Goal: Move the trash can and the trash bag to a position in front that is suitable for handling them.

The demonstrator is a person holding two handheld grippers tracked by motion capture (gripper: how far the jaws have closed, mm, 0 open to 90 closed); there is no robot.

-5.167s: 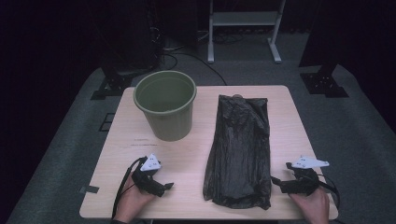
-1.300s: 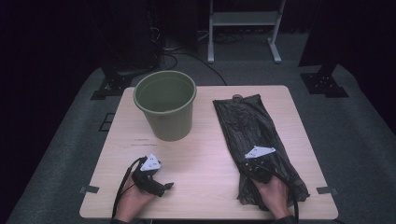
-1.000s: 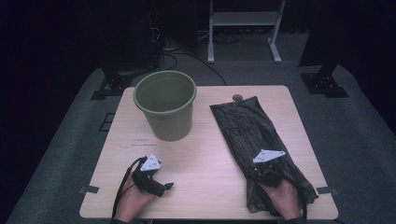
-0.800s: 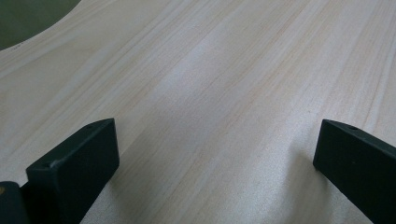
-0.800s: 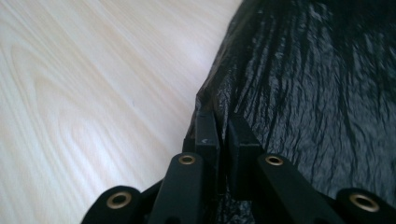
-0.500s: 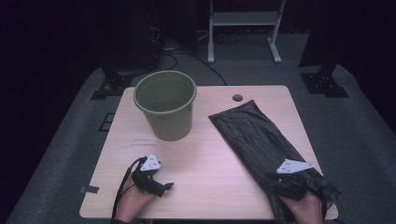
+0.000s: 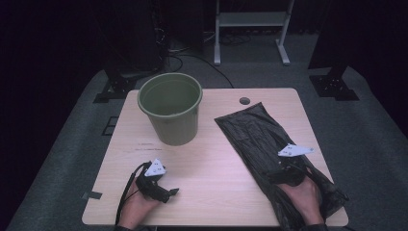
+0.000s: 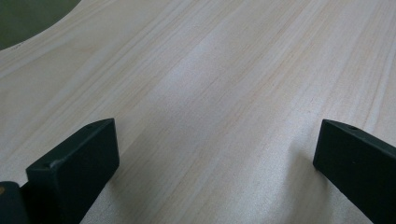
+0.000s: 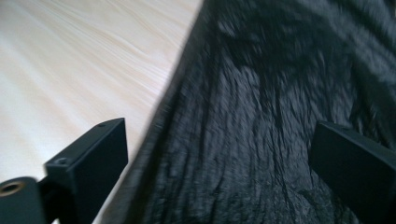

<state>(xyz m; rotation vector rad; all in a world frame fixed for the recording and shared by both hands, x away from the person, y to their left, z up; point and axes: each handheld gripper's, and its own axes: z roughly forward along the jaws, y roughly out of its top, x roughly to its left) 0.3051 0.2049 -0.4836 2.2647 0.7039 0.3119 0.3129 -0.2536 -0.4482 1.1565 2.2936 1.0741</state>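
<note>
— Black jaws first: how do they stand on the right gripper (image 7: 287, 174)?

— Spread wide. In the right gripper view one jaw is over the edge of the black plastic bag (image 9: 280, 116) where it meets the pale wood, the other is over the crinkled plastic farther in. Nothing is pinched between them. That view is blurred, so whether the tips touch the plastic I cannot tell.

— And the left gripper (image 7: 156, 185)?

— Also wide apart, with bare wood between the jaws in the left gripper view. It lies low on the tabletop (image 7: 216, 159) at the near left, a hand around it and its cable looping toward the near edge.

— Where does the bag lie?

— On the right half of the tabletop, flat and wrinkled, running slantwise from the middle far part toward the near right corner. Its near end reaches the tabletop's near edge, and its right corner hangs a little past the right edge. The right gripper and the hand holding it sit over the near part of the bag, the grey three-cornered plate on top.

— Anything else on the wood?

— A green bucket (image 7: 171, 113) stands upright at the far left, mouth open, well apart from the bag and from the left gripper. A small round hole (image 7: 245, 101) shows in the tabletop near the far edge, just beyond the bag's far end.
</note>
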